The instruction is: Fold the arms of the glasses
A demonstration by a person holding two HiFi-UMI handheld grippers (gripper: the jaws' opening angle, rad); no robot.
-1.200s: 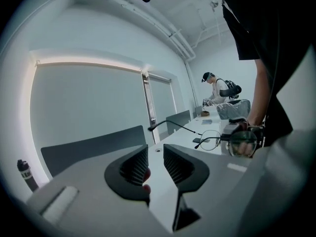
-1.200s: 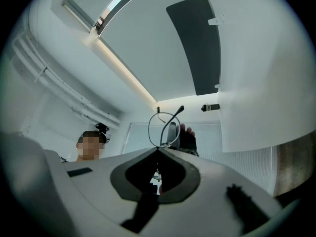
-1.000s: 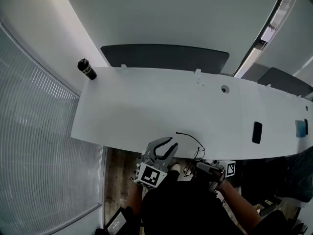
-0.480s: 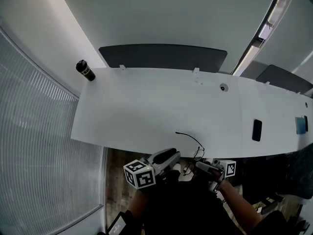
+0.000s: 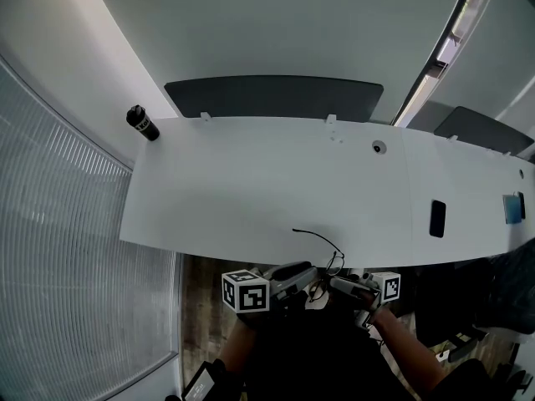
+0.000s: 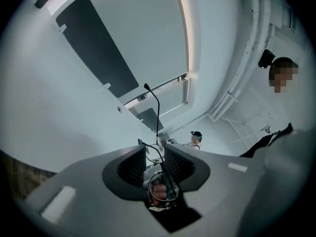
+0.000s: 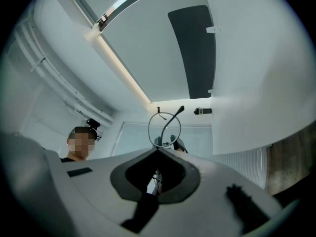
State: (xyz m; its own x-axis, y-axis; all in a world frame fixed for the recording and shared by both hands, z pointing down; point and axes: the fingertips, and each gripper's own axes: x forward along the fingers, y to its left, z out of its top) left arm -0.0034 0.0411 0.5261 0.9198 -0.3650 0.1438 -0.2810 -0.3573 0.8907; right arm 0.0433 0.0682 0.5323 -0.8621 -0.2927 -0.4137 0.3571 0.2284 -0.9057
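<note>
1. At the near edge of the white table (image 5: 251, 182), a person holds two grippers close together, with the glasses (image 5: 334, 262) between them.
2. The right gripper (image 5: 338, 284) has its jaws pressed together on the glasses. In the right gripper view, a lens ring (image 7: 165, 128) stands just past the closed tips (image 7: 158, 151).
3. The left gripper (image 5: 305, 276) lies just left of the glasses, its marker cube (image 5: 245, 291) further left. Its jaws are opening.
4. In the left gripper view the glasses (image 6: 161, 187) sit between the spread jaws (image 6: 155, 149), with the ribbed pads clear of the frame on both sides.
5. One arm of the glasses (image 5: 311, 236) reaches out unfolded, far and left over the table.
6. A dark bottle (image 5: 142, 124) stands at the table's far left corner, and a phone (image 5: 436, 218) lies well to the right.
</note>
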